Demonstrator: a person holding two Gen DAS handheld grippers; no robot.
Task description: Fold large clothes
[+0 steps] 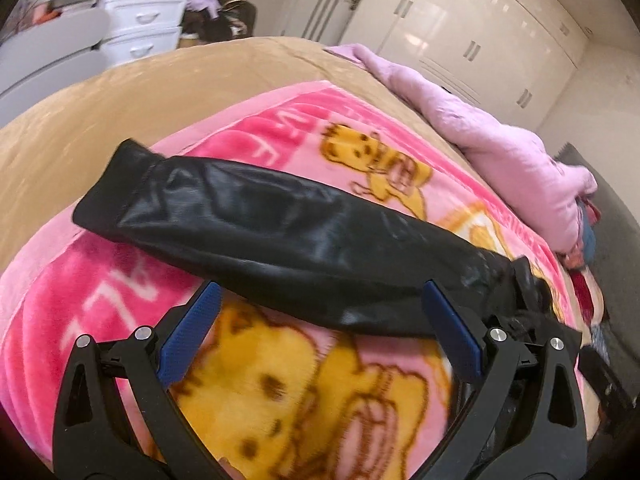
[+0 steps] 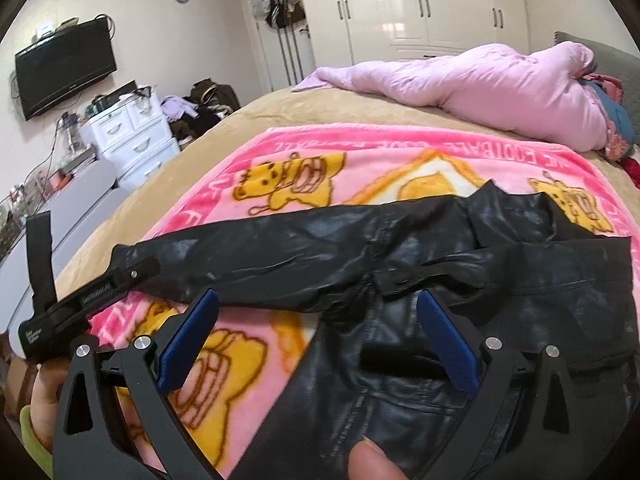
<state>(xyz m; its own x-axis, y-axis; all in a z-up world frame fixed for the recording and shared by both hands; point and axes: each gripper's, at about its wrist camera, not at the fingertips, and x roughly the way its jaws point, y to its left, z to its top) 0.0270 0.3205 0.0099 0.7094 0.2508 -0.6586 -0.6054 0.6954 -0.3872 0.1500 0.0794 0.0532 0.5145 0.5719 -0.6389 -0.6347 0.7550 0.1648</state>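
Jacket point(image 2: 460, 280) lies spread on the blanket point(image 2: 360, 160), sleeve point(image 1: 260, 220) outstretched; both grippers, left point(image 1: 320, 336) and right point(image 2: 316, 340), gape empty. Next, probably pinching that sleeve inward.

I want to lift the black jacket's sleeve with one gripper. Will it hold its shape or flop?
The sleeve will probably flop: it lies flat and creased on the pink blanket. Its glossy, leather-like surface may slip between the pads. The jacket body would likely drag along.
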